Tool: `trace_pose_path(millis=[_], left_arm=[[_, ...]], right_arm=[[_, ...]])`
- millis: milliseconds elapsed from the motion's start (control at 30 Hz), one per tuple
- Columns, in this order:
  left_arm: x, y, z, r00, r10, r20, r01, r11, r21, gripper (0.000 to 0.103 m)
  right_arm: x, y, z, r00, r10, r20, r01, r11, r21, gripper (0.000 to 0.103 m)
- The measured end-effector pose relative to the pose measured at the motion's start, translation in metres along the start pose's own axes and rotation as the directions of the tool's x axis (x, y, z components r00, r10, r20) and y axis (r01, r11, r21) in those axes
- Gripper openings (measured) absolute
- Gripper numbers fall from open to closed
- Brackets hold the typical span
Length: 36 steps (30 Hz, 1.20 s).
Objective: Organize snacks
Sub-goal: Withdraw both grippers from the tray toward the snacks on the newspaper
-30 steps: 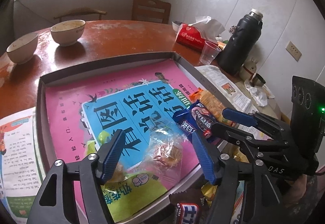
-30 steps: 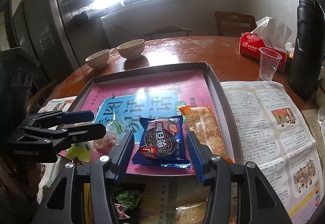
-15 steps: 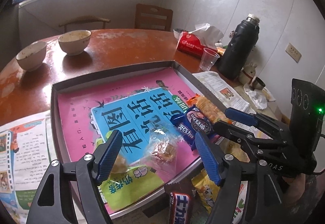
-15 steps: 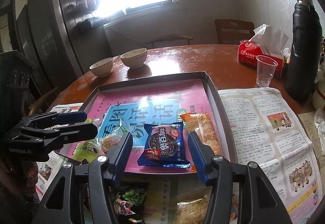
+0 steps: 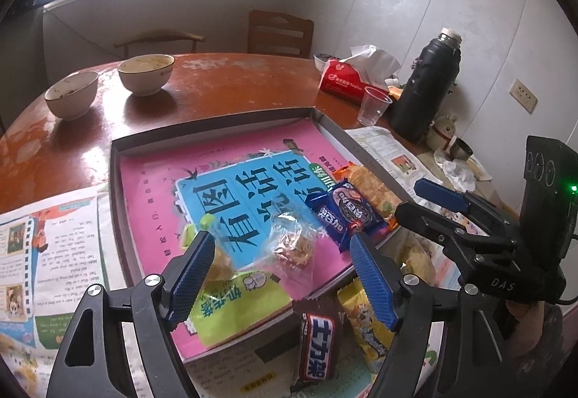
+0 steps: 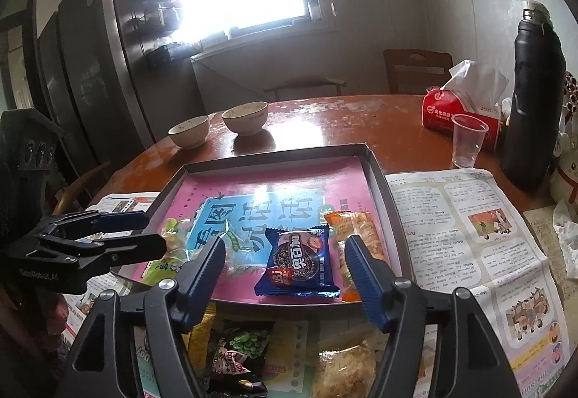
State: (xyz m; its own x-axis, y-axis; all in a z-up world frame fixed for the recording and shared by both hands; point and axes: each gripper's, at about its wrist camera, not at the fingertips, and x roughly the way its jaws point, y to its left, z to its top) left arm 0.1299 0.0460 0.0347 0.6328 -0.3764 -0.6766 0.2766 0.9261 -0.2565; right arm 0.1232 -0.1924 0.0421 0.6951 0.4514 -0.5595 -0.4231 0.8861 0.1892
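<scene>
Both grippers stand with jaws apart and clamp nothing. The left gripper (image 5: 281, 268) hovers over the near edge of the tray (image 5: 213, 125); its jaws have just been opening, and the clear-wrapped snack (image 5: 292, 246) lies between them on the tray floor, no pad pressing on it. The right gripper (image 6: 285, 271) also has just been opening; the blue cookie packet (image 6: 300, 262) lies flat between its fingers, released, just beside the orange cracker packet (image 6: 356, 228) at the tray's right wall.

Three snacks thus sit along the near right part of the tray, on the pink printed liner. A small green-wrapped item (image 5: 197, 228) lies near the left finger of the left gripper; what it is cannot be told. Outside the tray, on the newspaper at the near edge, further packets wait: a chocolate bar (image 5: 318, 344), a yellow packet (image 5: 368, 322), a green pea packet (image 6: 238, 358) and a pale floss-like snack (image 6: 343, 365).

Risks, as judged from this position:
- The clear wrapper is loose and crinkled — a finger drawing away close to it could snag the film and drag the snack off its spot.
- The two grippers work near one another at the tray's near right corner; reaching for the outside packets together could bring them into collision.
- The outside packets overlap, so a grasp might lift two, or nudge the tray.
</scene>
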Motion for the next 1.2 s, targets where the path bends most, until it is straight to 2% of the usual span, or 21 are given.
trace_pose_path(millis=[167, 867, 1200], left_arm=[[-0.007, -0.001, -0.003, 1.0, 0.01, -0.006, -0.01, 1.0, 0.008, 0.082], [-0.032, 0.002, -0.02, 0.996, 0.09, -0.025, -0.09, 0.996, 0.01, 0.082], [-0.04, 0.01, -0.043, 0.991, 0.116, -0.07, -0.116, 0.993, -0.005, 0.082]], right_arm=[[-0.004, 0.002, -0.001, 1.0, 0.005, 0.007, -0.005, 1.0, -0.007, 0.072], [-0.023, 0.019, -0.009, 0.999, 0.041, 0.019, -0.04, 0.998, -0.048, 0.074], [-0.028, 0.03, -0.015, 0.998, 0.061, 0.005, -0.06, 0.995, -0.075, 0.074]])
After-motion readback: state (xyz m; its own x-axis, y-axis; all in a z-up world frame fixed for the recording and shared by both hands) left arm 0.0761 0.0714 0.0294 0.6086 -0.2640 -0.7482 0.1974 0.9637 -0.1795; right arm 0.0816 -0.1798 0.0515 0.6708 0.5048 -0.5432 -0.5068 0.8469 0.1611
